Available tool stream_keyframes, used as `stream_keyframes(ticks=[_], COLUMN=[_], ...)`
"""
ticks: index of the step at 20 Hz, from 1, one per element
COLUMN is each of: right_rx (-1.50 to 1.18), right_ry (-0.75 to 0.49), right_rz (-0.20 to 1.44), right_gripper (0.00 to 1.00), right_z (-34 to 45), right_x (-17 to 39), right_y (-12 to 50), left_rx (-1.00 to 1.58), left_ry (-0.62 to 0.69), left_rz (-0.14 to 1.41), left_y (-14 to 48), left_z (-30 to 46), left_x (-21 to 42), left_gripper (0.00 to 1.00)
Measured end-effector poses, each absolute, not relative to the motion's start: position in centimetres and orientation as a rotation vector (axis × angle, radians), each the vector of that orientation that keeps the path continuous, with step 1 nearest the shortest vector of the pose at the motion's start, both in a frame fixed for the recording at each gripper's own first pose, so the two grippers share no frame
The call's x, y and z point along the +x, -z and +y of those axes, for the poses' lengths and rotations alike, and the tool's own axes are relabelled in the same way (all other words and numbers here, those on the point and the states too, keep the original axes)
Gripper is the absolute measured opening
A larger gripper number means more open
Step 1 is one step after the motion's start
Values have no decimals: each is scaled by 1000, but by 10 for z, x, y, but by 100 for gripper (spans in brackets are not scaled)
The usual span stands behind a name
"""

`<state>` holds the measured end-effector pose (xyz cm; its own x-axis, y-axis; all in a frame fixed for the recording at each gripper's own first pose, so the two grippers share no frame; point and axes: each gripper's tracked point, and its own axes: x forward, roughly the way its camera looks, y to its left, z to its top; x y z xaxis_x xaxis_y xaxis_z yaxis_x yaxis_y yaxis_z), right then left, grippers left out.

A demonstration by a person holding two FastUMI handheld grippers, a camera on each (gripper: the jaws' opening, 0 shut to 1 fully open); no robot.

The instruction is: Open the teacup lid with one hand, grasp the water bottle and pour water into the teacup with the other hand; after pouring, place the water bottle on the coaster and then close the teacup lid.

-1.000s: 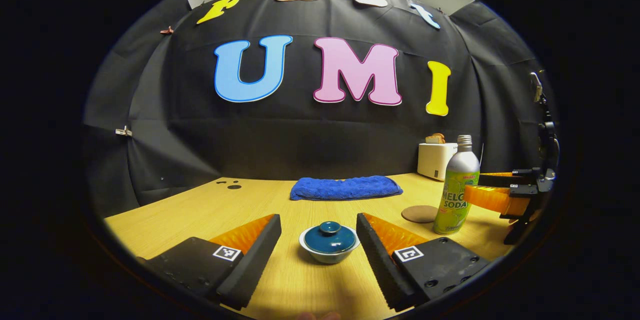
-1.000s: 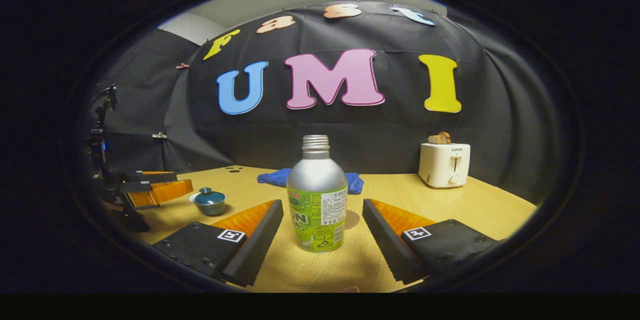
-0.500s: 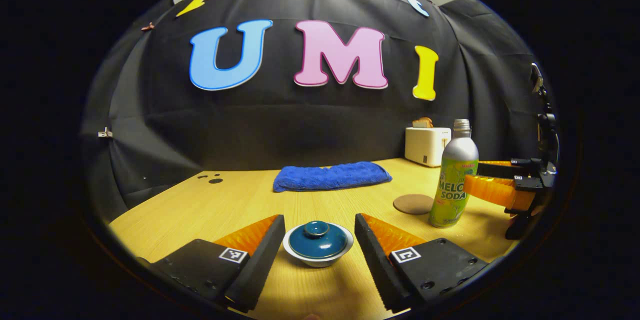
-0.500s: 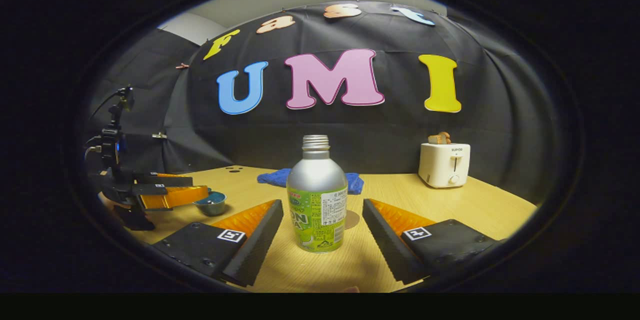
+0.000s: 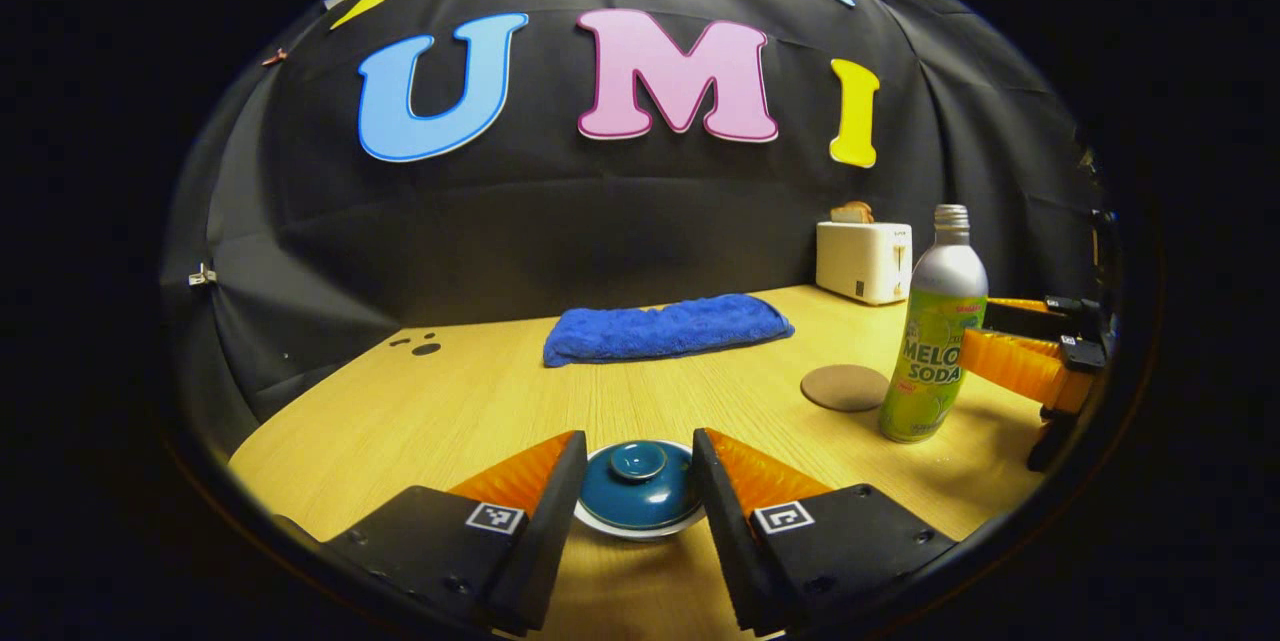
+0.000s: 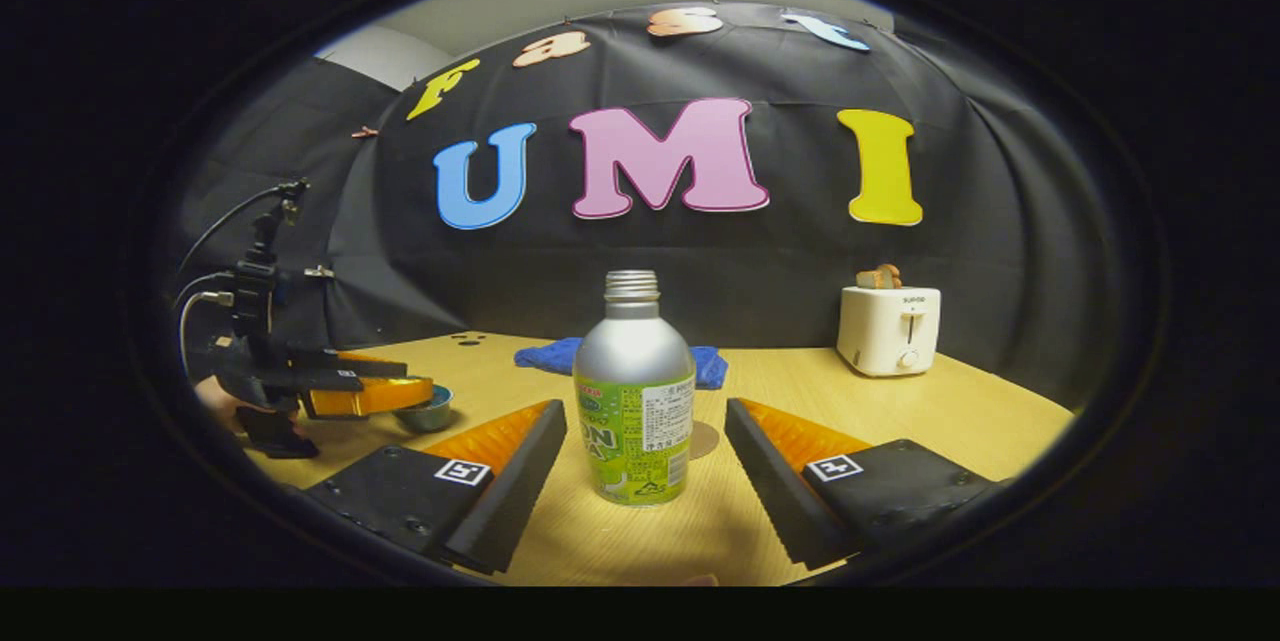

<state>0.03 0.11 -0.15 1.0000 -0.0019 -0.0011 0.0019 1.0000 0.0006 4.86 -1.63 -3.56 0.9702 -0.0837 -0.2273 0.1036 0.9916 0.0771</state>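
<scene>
In the left gripper view, the left gripper (image 5: 638,469) sits at the bottom centre of the frame with its fingers (image 5: 545,506) spread apart, one on each side of the teacup (image 5: 640,521). The dark blue lid (image 5: 638,489) is on the cup, its small knob (image 5: 639,461) pointing up between the fingers. The fingers bracket the lid closely, but whether they touch it cannot be told; they look released, not yet clenched. Lining up this way makes sense as the approach to the first step, lifting the lid off, which is not yet done.

In the right gripper view, the right gripper (image 6: 640,466) holds its fingers (image 6: 510,481) wide at the bottom of the frame, with the water bottle (image 6: 634,401) standing upright between them at centre, clear gaps on both sides. Its cap is off and the threaded neck is bare, so it is ready for pouring once gripped. The placement suggests this hand is staged to close on the bottle as soon as the cup is open.

At the middle right of the left gripper view, the round brown coaster (image 5: 845,387) lies flat on the tabletop (image 5: 480,401), just left of the bottle, so the set-down after pouring should be short. Farther back lie a folded blue towel (image 5: 665,329) at centre and a white toaster (image 5: 863,261) at the right, both well apart from the working area.

The main risk I judge is the lid slipping if the fingers close on its sloped rim.
</scene>
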Motion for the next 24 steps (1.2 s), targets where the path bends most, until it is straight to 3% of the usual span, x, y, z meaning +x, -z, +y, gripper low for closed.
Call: stream_keyframes(ticks=[5, 8, 10, 17, 24], right_rx=[1, 1, 1, 1, 0], right_ry=[2, 2, 2, 1, 65], right_rz=[1, 1, 1, 3, 7], right_gripper=[99, 99, 98, 98, 99], right_z=[1, 1, 1, 3, 2], right_x=[0, 0, 1, 7, 33], right_y=[2, 2, 2, 2, 4], left_rx=[98, 92, 88, -19, -101], left_ry=[90, 81, 82, 10, 5], left_rz=[222, 213, 204, 1, -20], left_y=[34, 34, 33, 2, -4], left_z=[-17, -16, -15, 7, 15], left_x=[52, 52, 51, 32, 26], left_gripper=[60, 39, 34, 31, 31])
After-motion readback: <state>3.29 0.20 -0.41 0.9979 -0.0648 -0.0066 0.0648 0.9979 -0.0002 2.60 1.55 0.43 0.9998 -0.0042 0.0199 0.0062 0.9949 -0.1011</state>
